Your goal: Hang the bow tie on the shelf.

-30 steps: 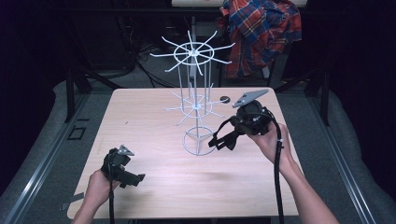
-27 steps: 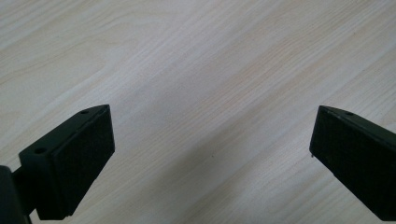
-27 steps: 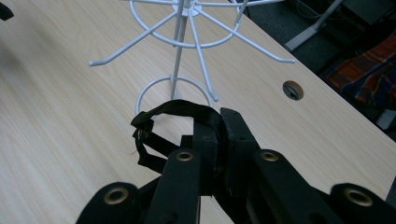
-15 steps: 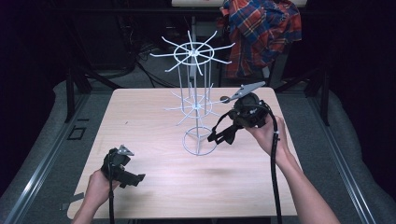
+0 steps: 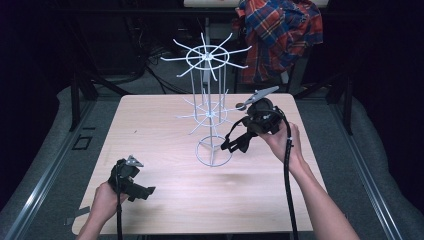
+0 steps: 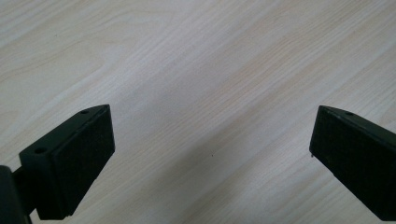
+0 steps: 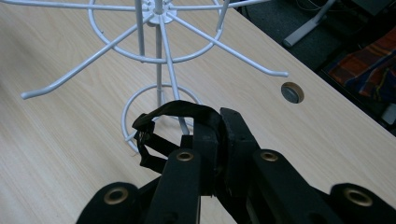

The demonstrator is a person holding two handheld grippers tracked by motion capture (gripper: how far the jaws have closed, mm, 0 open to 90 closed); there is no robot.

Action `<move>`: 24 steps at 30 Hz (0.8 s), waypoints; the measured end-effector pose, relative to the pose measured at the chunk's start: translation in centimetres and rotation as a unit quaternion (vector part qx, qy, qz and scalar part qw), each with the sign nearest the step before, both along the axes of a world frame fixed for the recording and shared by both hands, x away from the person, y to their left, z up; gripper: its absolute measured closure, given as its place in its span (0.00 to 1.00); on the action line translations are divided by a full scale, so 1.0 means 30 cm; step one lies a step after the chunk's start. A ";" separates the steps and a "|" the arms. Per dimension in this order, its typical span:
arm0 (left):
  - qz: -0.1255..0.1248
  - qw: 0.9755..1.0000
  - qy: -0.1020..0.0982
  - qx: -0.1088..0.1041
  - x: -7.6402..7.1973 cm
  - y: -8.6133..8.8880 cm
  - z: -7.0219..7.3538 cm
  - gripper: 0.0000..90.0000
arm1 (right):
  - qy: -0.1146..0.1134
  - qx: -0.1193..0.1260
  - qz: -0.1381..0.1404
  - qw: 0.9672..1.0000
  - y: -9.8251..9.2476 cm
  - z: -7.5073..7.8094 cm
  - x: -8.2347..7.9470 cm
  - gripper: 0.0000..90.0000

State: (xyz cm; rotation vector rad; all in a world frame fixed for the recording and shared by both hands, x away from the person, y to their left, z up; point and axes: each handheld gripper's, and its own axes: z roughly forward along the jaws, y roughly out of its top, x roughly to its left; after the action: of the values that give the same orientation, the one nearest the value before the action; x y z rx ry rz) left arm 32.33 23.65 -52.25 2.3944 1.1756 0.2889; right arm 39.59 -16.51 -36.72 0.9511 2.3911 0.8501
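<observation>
Two grippers over a pale wooden table (image 5: 150, 125). Left gripper (image 5: 141, 191) low at the near-left edge — jaws spread wide above bare wood. Right gripper (image 5: 234, 142) raised just right of the white wire rack (image 5: 210, 107), jaws pressed together on a black strap (image 7: 168, 112) looped out toward the rack's ring base. Plaid shirt (image 5: 280, 35) hanging beyond the table's far edge.
</observation>
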 end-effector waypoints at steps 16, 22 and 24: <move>-0.001 1.000 0.001 -0.001 0.000 0.000 0.001 0.00 | 0.019 0.015 -0.011 1.000 -0.007 -0.046 0.038 0.95; 0.000 1.000 -0.001 0.000 -0.001 0.000 0.001 0.00 | 0.028 0.024 -0.011 0.999 -0.014 -0.066 0.045 0.95; 0.000 1.000 -0.001 0.000 -0.001 0.000 0.001 0.00 | 0.029 0.024 -0.013 0.999 -0.015 -0.070 0.046 0.95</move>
State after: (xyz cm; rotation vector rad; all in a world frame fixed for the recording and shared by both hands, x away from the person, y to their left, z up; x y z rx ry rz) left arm 32.32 23.64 -52.20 2.3930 1.1757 0.2899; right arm 40.96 -16.95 -38.82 1.0366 2.4127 0.8864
